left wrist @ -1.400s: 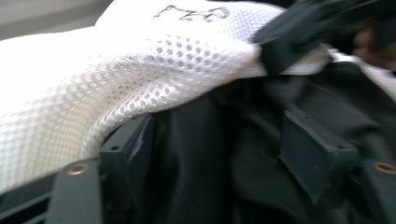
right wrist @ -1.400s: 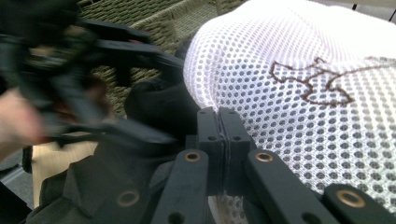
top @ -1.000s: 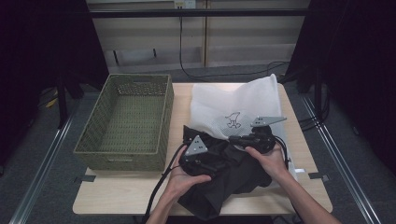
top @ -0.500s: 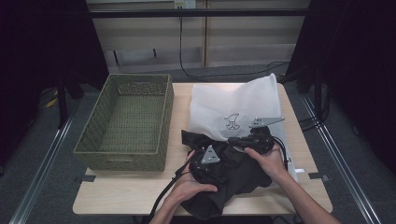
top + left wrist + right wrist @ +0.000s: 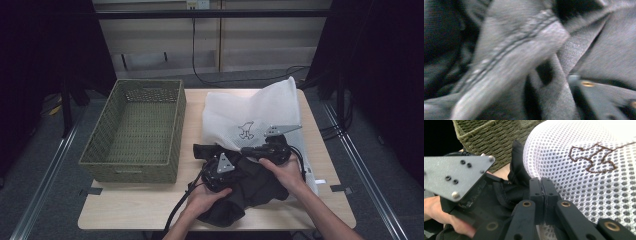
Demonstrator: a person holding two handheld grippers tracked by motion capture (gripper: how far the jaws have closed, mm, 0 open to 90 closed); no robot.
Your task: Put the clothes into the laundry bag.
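Though pinching the mesh bag [image 5: 579, 170] rim in the pressed-together right claw [image 5: 541, 182], could lose the black garment [image 5: 255, 185] bunched under the left claw [image 5: 220, 167], jaws just closing into it, bite unconfirmed, catching 1 fold only.

In the high view the left hand-held gripper [image 5: 218, 172] buries its jaws in the dark garment [image 5: 250, 187], so their tips stay hidden. The left gripper view is blurred grey cloth pressed close. The white mesh bag [image 5: 250, 112] runs under the garment, its near edge covered. The person's forearms are cut off at the bottom edge.
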